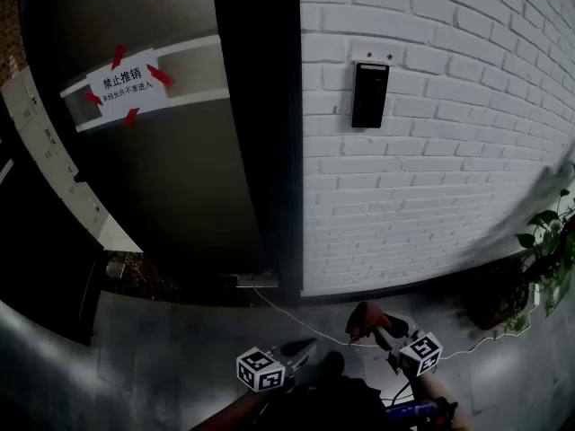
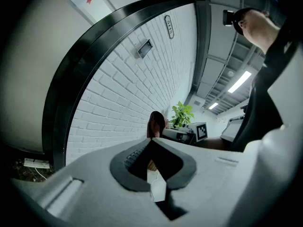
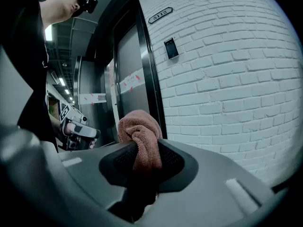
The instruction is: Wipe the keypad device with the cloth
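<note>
The black keypad device (image 1: 369,94) is mounted high on the white brick wall (image 1: 449,169), right of the door; it also shows small in the left gripper view (image 2: 145,48) and the right gripper view (image 3: 171,48). My right gripper (image 1: 377,329) (image 3: 142,148) is held low near the floor, well below the device, shut on a bunched reddish-brown cloth (image 1: 367,318) (image 3: 139,129). My left gripper (image 1: 304,352) (image 2: 152,143) hangs beside it to the left, its jaws together with nothing between them. The cloth (image 2: 156,124) shows just beyond the left jaws.
A dark door (image 1: 162,169) with a white notice and red arrows (image 1: 128,83) stands left of the black door frame (image 1: 269,133). A white cable (image 1: 296,320) runs over the grey floor. A potted plant (image 1: 546,241) sits at the right. A room plate (image 3: 159,14) hangs above the keypad.
</note>
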